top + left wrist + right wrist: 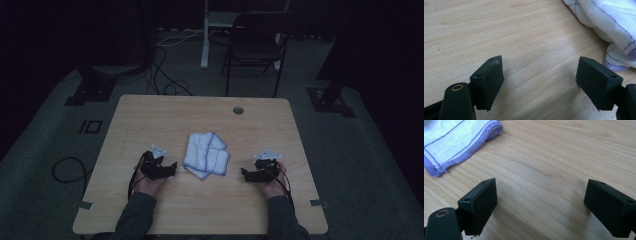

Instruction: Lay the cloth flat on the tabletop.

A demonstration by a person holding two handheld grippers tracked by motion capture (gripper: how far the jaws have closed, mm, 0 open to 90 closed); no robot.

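White, purple-edged cloth point(206, 155) lies folded mid-surface point(150, 115), untouched, so the work looks unstarted. Left hand-held gripper point(540, 82): jaws wide, empty, cloth at two o'clock. Right hand-held gripper point(541, 206): likewise, cloth at ten o'clock.

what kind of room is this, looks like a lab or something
Probably a recording lab or studio, not a home: a bare wooden table stands on grey carpet amid dark drapes, with stand bases and loose cables on the floor and a folding chair behind.
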